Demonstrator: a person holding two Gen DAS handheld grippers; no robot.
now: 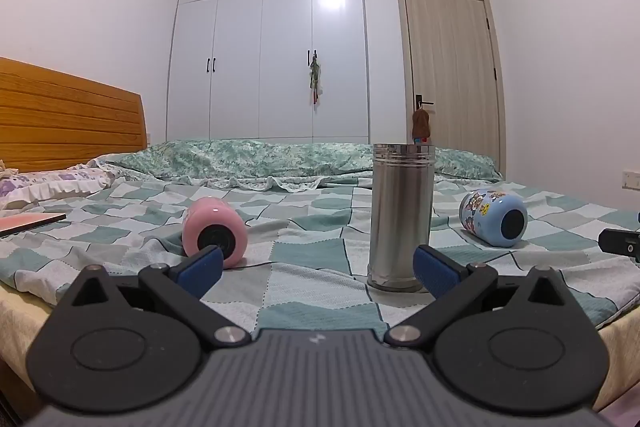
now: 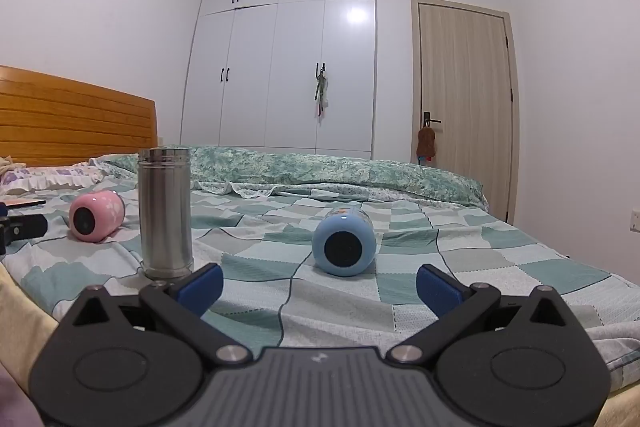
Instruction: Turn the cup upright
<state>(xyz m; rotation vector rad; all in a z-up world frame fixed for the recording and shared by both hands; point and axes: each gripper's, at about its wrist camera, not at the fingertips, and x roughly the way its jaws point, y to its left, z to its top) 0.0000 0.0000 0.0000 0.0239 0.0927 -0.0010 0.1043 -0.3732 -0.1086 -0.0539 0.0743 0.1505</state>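
A pink cup (image 1: 214, 233) lies on its side on the checkered bed, its dark base toward me; it also shows in the right wrist view (image 2: 95, 215). A blue cartoon-print cup (image 1: 494, 218) lies on its side too, and sits straight ahead in the right wrist view (image 2: 344, 243). A steel cup (image 1: 401, 215) stands upright between them, also seen in the right wrist view (image 2: 165, 213). My left gripper (image 1: 318, 273) is open and empty, near the bed's front edge between the pink and steel cups. My right gripper (image 2: 319, 287) is open and empty, just short of the blue cup.
A folded green quilt (image 1: 280, 159) lies across the far side of the bed. A pillow (image 1: 52, 183) and a flat book (image 1: 32, 223) lie at the left by the wooden headboard (image 1: 68, 119). A white wardrobe (image 1: 272, 47) and a door (image 1: 452, 67) stand behind.
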